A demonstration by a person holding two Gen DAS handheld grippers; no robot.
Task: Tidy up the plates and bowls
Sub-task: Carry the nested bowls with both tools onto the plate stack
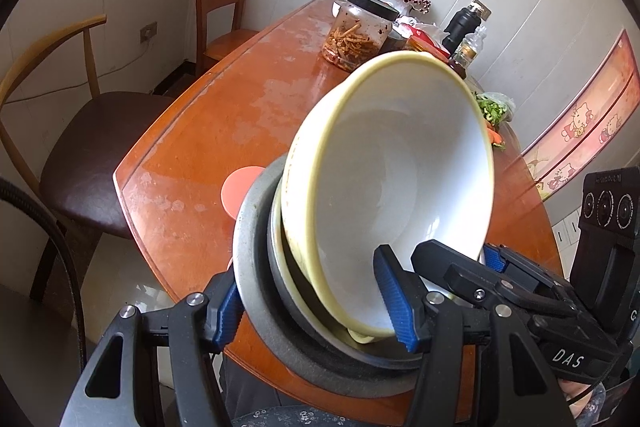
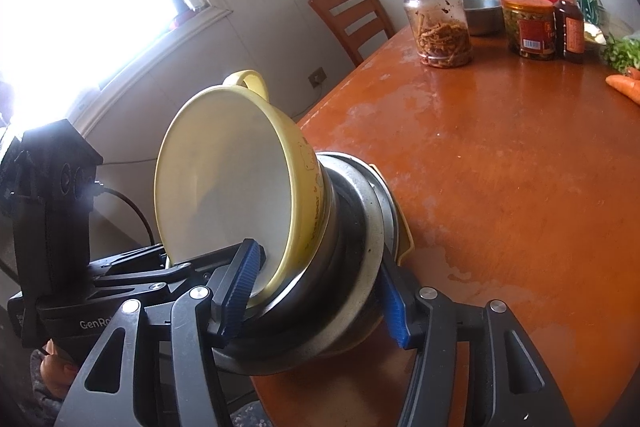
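Observation:
A stack of dishes is held tilted above the near edge of the orange table (image 1: 192, 131). On top is a yellow bowl (image 1: 400, 179) with a white inside; under it are grey metal plates (image 1: 256, 227). My left gripper (image 1: 316, 311) is shut on the stack's near rim, one pad inside the yellow bowl and one outside the grey plate. My right gripper (image 2: 320, 291) clamps the same stack (image 2: 352, 239) from the other side, with the yellow bowl (image 2: 224, 179) facing left. Each gripper shows in the other's view.
At the table's far end stand a jar of pickles (image 1: 358, 31), a black bottle (image 1: 462, 25), a steel bowl (image 2: 482, 13), a sauce jar (image 2: 530, 27), greens and a carrot (image 2: 624, 87). A pink lid (image 1: 240, 187) lies by the stack. Two chairs (image 1: 220, 3) stand on the left.

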